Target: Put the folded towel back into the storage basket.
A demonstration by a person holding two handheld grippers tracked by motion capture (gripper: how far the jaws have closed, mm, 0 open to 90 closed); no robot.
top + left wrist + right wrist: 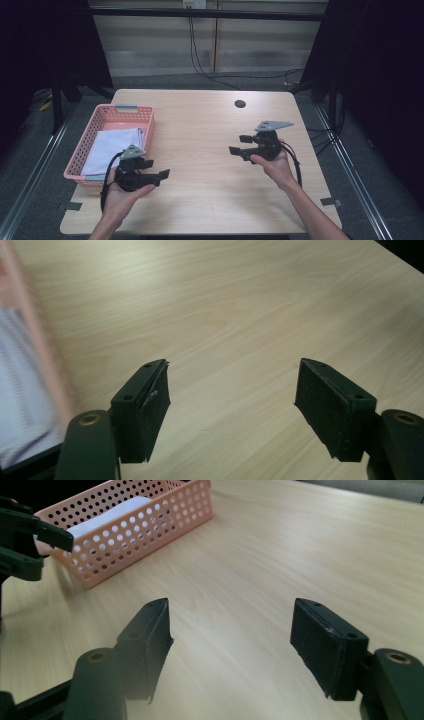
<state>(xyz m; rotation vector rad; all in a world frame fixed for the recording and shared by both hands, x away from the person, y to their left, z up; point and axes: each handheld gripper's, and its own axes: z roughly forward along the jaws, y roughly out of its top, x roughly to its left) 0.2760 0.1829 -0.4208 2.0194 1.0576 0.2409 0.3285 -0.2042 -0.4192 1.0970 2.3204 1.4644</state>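
Note:
A pink perforated basket (102, 118) stands at the table's left edge with a folded white cloth (112, 146) inside it. My left gripper (156, 169) hovers just right of the basket's near corner, open, with nothing between its jaws. In the left gripper view the gripper (231, 400) looks over bare wood, the basket's rim (37, 335) blurred at the left. My right gripper (240, 144) is held over the table's right half, open and empty, pointing left. The right gripper view has the gripper (230, 640) facing the basket (135, 530) and the cloth (112, 512).
The light wooden table (200, 165) has a round cable hole (240, 104) near its far edge. Black cables (200, 65) run across the floor behind it. The other gripper's jaw (30, 530) shows at the left of the right gripper view.

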